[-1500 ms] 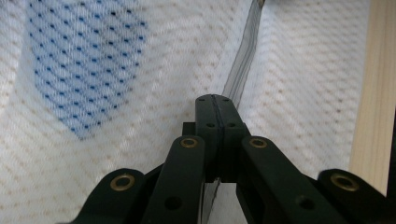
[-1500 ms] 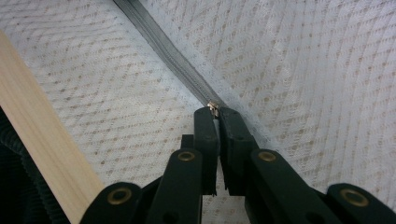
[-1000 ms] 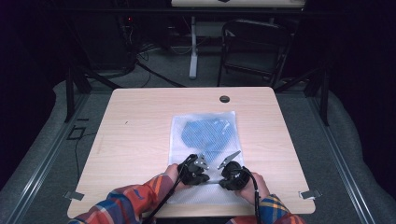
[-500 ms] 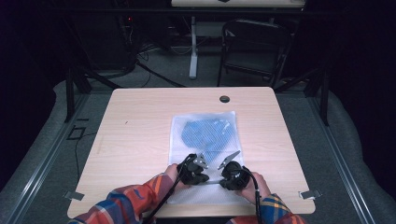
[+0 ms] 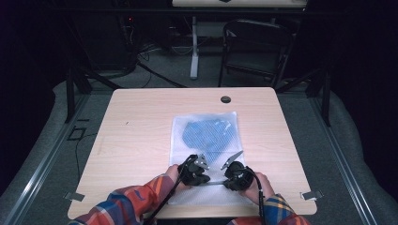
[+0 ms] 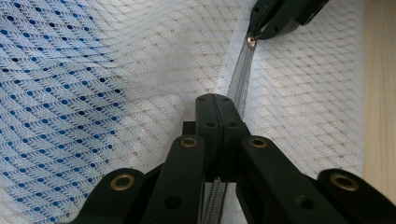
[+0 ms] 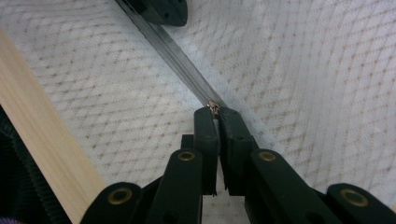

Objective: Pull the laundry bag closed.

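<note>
While the left hand-held gripper (image 6: 218, 109) pinches the zipper (image 6: 240, 70), the right hand-held gripper (image 7: 215, 114) clamps its pull (image 7: 214, 107). If either slips, the mesh bag (image 5: 206, 140) may bunch and jam.

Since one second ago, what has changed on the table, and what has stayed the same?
Nothing has visibly changed. The left tongs stay shut on the zipper of the white mesh bag, and the right tongs stay shut on the zipper pull. The bag lies as before on the table, with the blue cloth inside.
</note>
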Demonstrator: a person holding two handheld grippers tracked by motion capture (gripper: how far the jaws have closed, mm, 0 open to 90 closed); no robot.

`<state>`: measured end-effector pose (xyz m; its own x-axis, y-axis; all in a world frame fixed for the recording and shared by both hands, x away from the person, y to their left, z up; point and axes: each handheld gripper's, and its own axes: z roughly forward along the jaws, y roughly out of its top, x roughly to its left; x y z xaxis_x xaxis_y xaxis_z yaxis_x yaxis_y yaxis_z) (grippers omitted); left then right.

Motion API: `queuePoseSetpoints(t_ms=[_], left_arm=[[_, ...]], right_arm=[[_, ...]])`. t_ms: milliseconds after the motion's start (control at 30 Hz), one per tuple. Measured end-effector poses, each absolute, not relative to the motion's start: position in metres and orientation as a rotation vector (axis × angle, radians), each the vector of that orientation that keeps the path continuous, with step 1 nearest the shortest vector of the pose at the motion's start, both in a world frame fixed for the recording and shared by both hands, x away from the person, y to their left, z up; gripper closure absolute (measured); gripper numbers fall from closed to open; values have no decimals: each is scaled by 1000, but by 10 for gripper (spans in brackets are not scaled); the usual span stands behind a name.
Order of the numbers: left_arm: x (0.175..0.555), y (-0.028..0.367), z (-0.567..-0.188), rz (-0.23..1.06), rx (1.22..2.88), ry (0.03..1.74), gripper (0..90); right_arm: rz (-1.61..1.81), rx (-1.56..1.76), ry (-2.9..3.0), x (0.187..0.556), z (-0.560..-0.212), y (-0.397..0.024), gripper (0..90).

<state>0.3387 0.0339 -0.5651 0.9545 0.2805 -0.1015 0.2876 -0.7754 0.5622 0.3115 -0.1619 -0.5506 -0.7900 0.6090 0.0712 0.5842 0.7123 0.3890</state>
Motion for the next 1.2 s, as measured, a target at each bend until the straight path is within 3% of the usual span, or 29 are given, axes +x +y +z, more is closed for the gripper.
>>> queuePoseSetpoints(t_ms=[1200], left_arm=[[339, 34, -565, -16, 2501, 402, 900]], right_arm=[[569, 1044, 2849, 312, -549, -180, 868]])
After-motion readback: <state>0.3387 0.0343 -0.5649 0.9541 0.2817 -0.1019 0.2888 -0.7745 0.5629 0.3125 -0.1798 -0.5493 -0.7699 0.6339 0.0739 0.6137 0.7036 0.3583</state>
